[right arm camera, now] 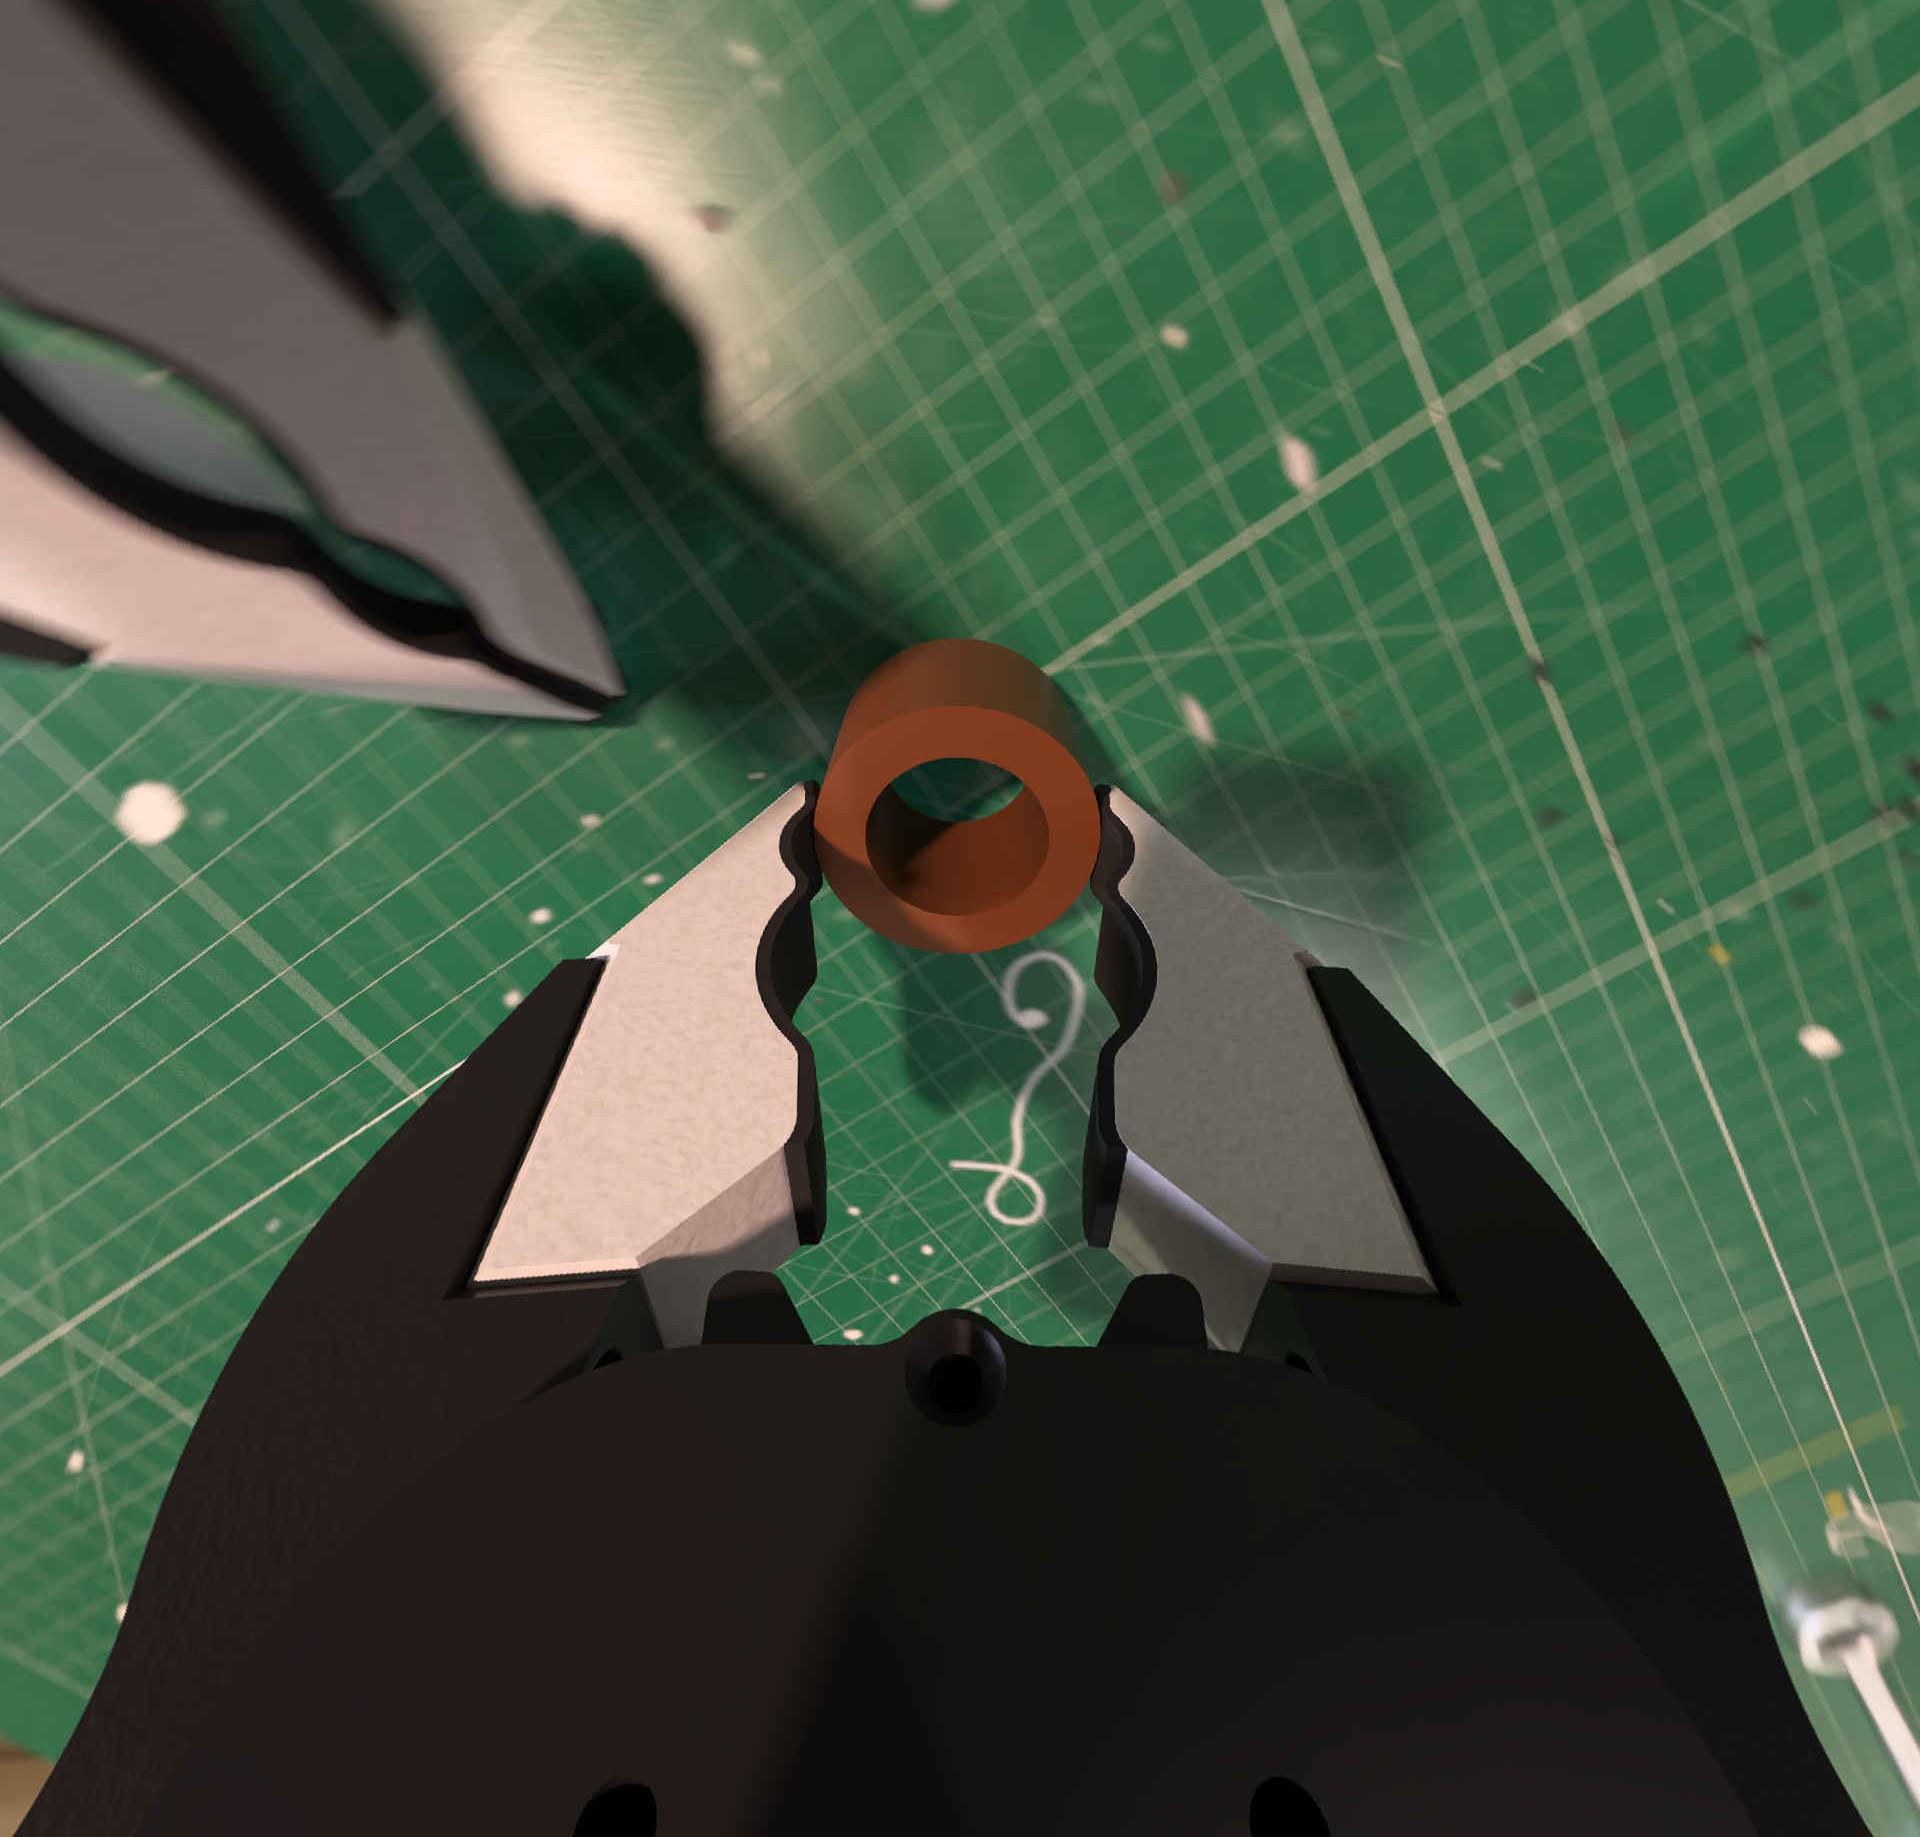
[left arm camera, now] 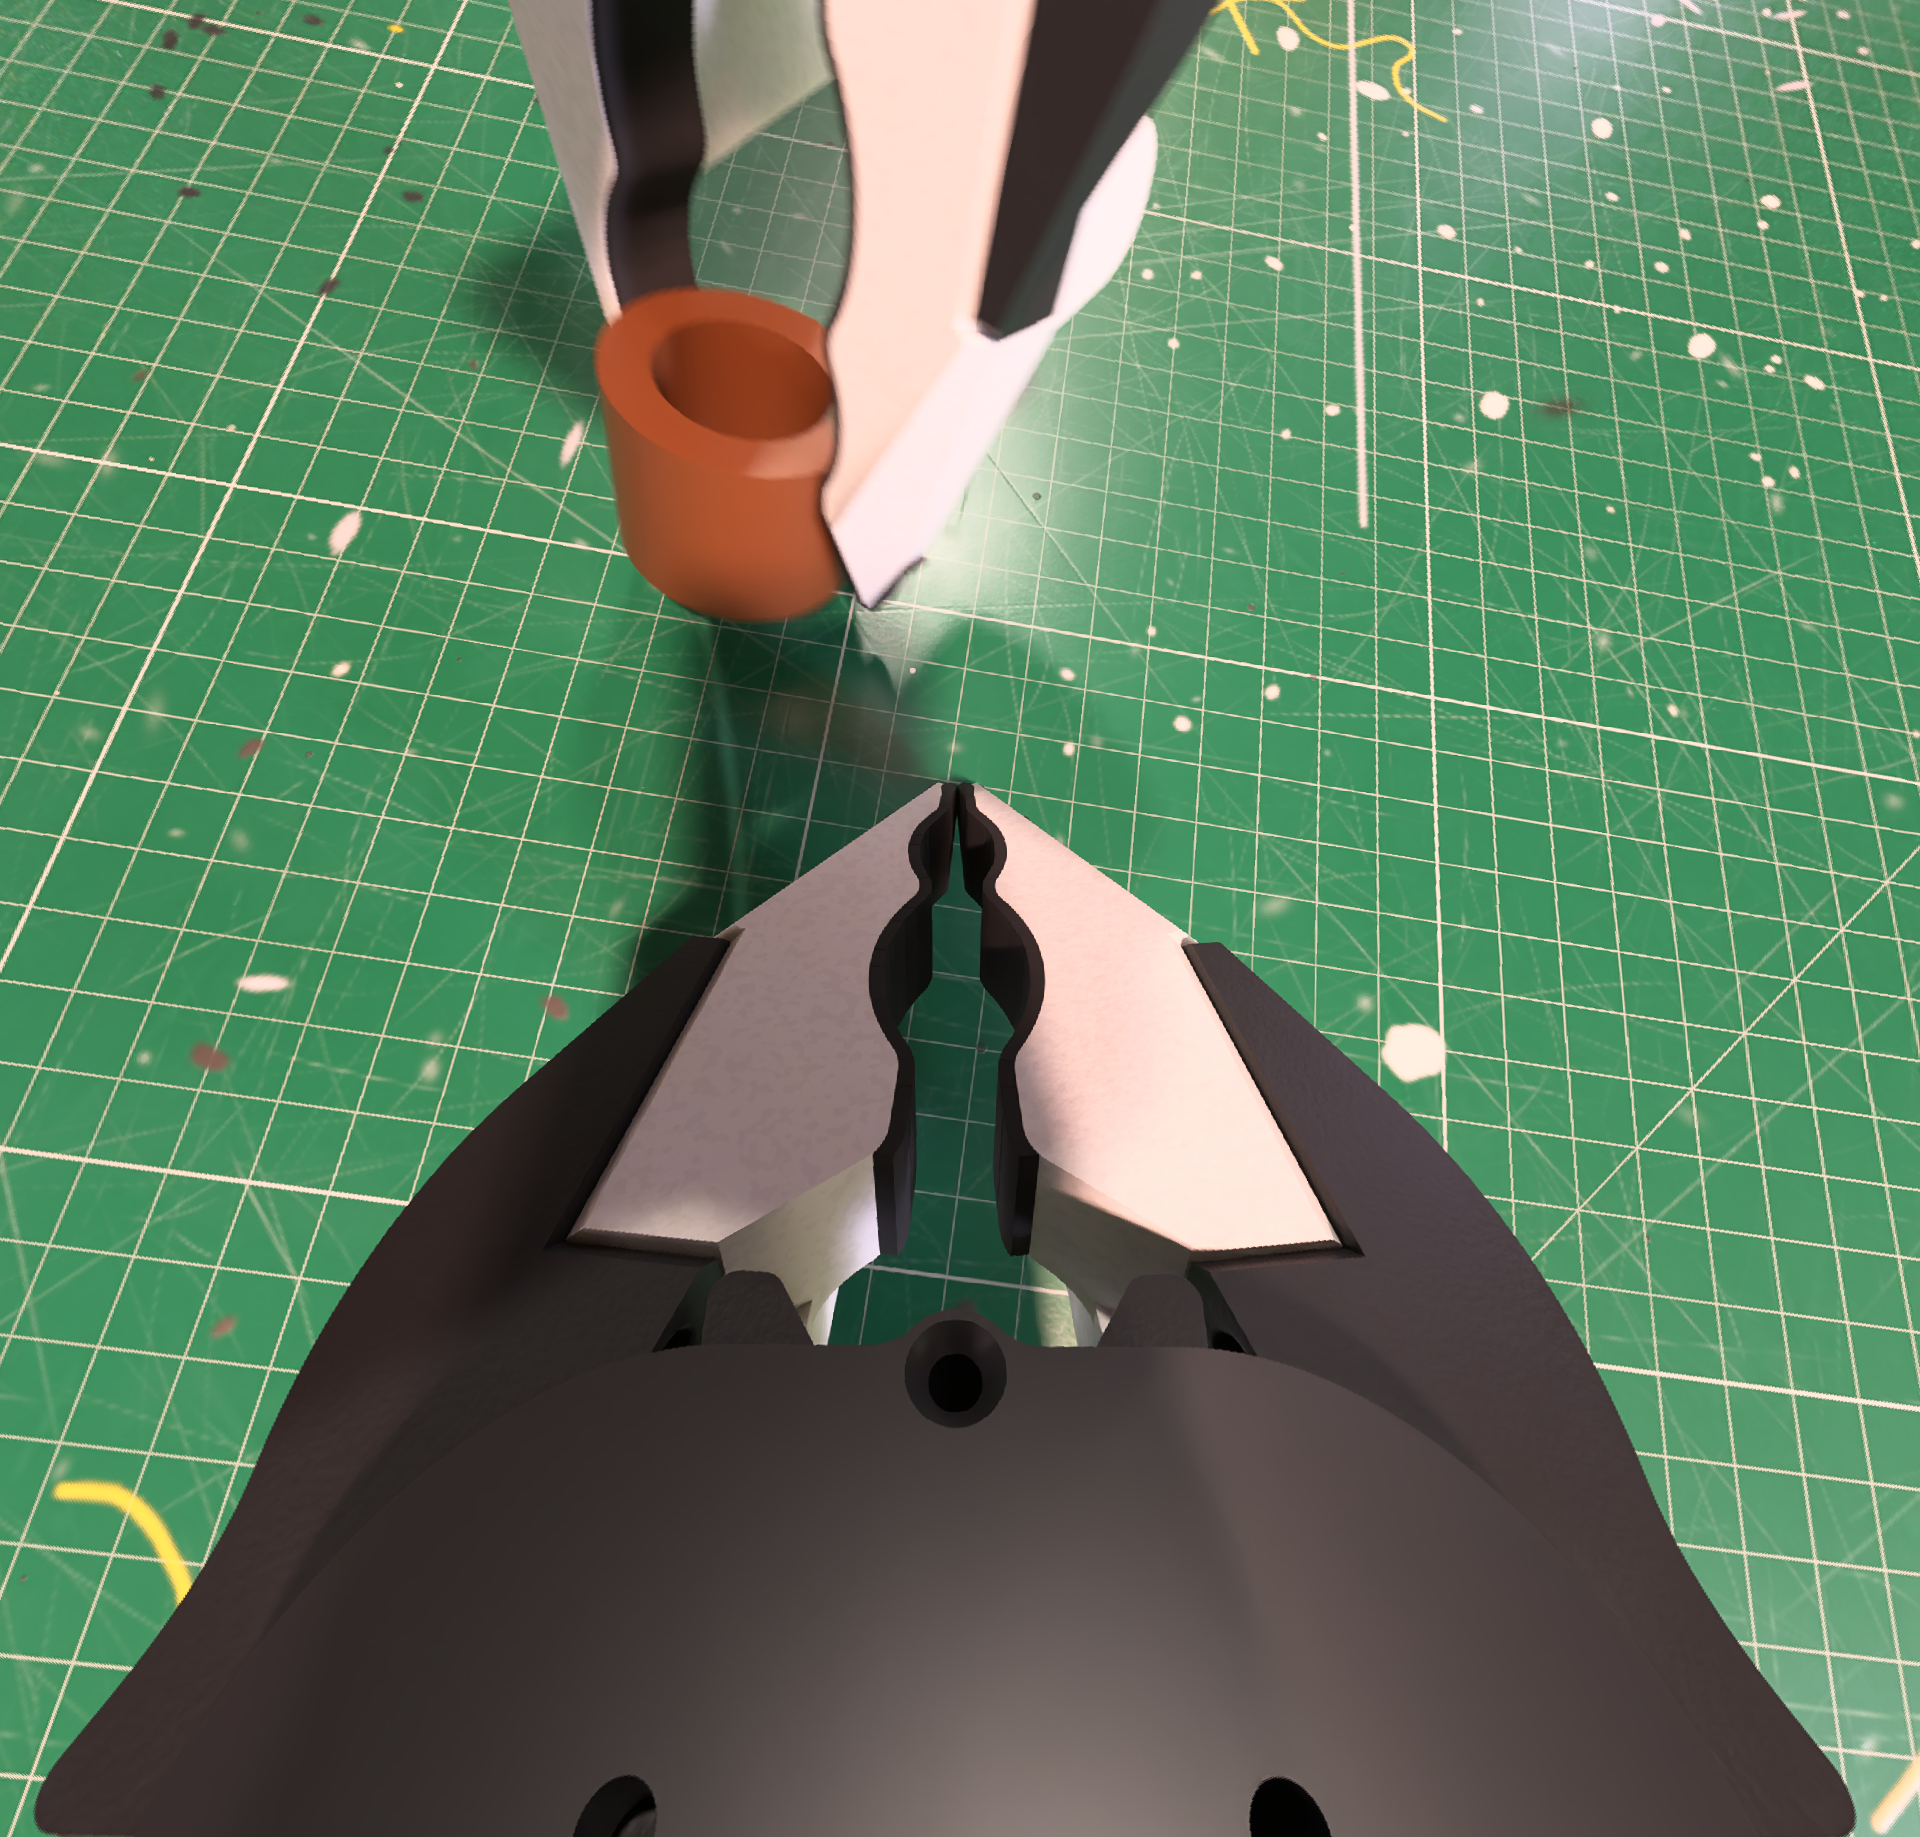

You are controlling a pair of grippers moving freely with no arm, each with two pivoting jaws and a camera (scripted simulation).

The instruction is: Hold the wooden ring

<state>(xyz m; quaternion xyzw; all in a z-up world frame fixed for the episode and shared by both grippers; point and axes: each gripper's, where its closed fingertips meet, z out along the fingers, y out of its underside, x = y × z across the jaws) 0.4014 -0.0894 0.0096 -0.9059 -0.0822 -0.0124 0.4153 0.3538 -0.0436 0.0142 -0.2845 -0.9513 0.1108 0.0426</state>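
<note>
Right tongs [right arm camera: 956, 831], black body with pale grey finger plates: pitched steeply down toward the bench, fingertips part-open and closed on the short reddish-brown wooden ring [right arm camera: 956, 800], one tip against each side of its outer wall. In the left wrist view these tongs [left arm camera: 727, 457] come down from the top of frame, near vertical, tips low.

Left tongs [left arm camera: 956, 795], same black and pale grey build: tips drawn together to a hairline gap, nothing between them. They sit low and level over the bench, pointing at the ring, near it but apart.

Ring: thick-walled short tube, bore open both ends. Its axis runs roughly along the right tongs' fingers, so the bore faces straight back into the right wrist camera; from the left wrist view the ring [left arm camera: 717, 457] stands about upright, opening up, slightly tilted. Appears held just clear of the bench, though the gap is blurred and I cannot be sure.

Bench: green gridded cutting mat [left arm camera: 1558, 644], flecked with white and dark paint spots, yellow and white scribbles.
</note>
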